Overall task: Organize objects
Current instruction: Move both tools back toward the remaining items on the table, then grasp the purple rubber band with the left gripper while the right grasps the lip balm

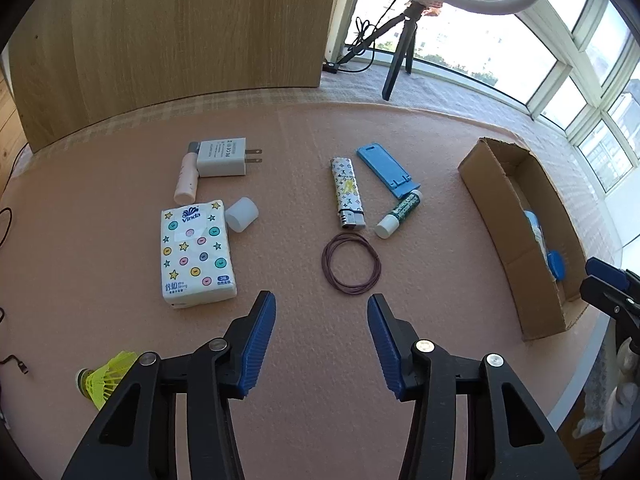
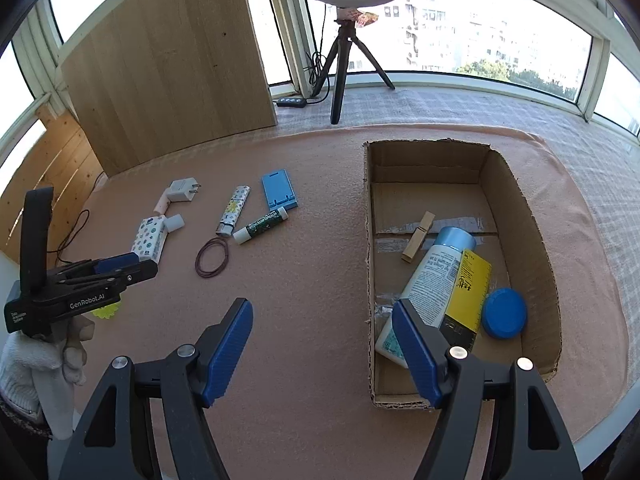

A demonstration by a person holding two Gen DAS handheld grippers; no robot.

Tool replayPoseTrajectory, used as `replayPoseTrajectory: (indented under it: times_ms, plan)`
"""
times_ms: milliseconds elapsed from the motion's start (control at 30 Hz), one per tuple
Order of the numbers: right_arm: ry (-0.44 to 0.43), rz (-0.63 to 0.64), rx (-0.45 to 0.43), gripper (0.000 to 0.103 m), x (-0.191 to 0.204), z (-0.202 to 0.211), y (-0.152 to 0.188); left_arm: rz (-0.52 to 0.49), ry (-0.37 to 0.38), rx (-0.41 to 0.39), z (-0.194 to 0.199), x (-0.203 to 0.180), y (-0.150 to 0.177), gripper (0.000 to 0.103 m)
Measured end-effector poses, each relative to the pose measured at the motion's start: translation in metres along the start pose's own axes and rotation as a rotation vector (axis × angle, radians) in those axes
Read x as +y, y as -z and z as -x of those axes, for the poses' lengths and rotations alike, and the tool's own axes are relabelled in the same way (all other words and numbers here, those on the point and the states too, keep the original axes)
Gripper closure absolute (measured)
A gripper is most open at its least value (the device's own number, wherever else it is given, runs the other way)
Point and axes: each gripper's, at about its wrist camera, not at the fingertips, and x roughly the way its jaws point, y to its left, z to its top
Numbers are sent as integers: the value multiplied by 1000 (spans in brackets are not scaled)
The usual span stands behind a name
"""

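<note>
Pink cloth (image 1: pixel 320 420) covers the table, both the left gripper (image 1: pixel 322 312) and right gripper (image 2: pixel 322 320) are partly open and hold nothing, and the thin hair ties (image 1: pixel 351 263) may slip from the left one, beside the "Vinda" tissue pack (image 1: pixel 197 253), far from the box (image 2: pixel 524 216).

A home's glazed balcony or sunroom: curved white-framed windows (image 2: pixel 480 76) overlook apartment blocks, a white ring light on a black tripod (image 2: pixel 340 76) stands beside a pink felt-covered table (image 2: pixel 320 320).
</note>
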Motion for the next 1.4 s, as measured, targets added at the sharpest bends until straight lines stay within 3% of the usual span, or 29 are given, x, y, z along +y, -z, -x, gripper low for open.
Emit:
replayPoseTrajectory:
  times_ms: [433,833,1067,1400]
  plan:
    - [-28,35,50,35,23,-42,-42,-25,-13,38,-33,-9,-16,58]
    - [-46,-79,193,36,38,-122,-73,-82,-40,96,-68,-19,-28,65]
    - [4,-151,242,37,38,-157,-81,-116,-74,116,-84,-20,-27,74]
    - [90,-93,283,37,50,-182,-89,-130,-105,100,-82,-13,-26,89]
